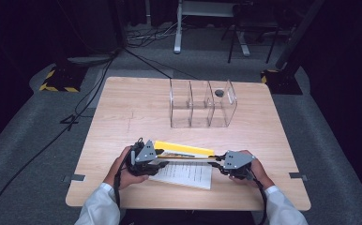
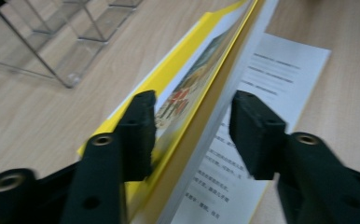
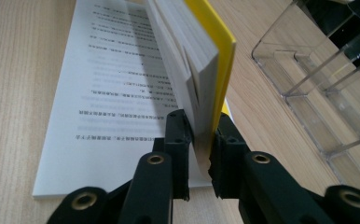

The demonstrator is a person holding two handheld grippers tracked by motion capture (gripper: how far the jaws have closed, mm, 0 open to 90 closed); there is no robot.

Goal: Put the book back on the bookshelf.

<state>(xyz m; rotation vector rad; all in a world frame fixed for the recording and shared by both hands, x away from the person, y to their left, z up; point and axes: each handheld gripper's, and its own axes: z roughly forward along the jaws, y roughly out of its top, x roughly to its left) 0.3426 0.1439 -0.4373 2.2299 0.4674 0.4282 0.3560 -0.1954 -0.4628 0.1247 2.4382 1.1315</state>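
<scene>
One yellow-covered book (image 1: pixel 184 151) stands on edge over one printed sheet (image 1: pixel 184 174). The right claw (image 3: pixel 201 140) pinches its corner. The left claw (image 2: pixel 192 126) is spread around its other end, beside one clear three-compartment organizer (image 1: pixel 202 104).

High view looks down over the surface (image 1: pixel 123 108) from its near edge; both claw cameras close in on the yellow book (image 2: pixel 187 88).

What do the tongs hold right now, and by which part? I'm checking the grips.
The right tongs clamp the yellow book at one end edge. The left tongs straddle its other end, pads apart, not gripping.
</scene>
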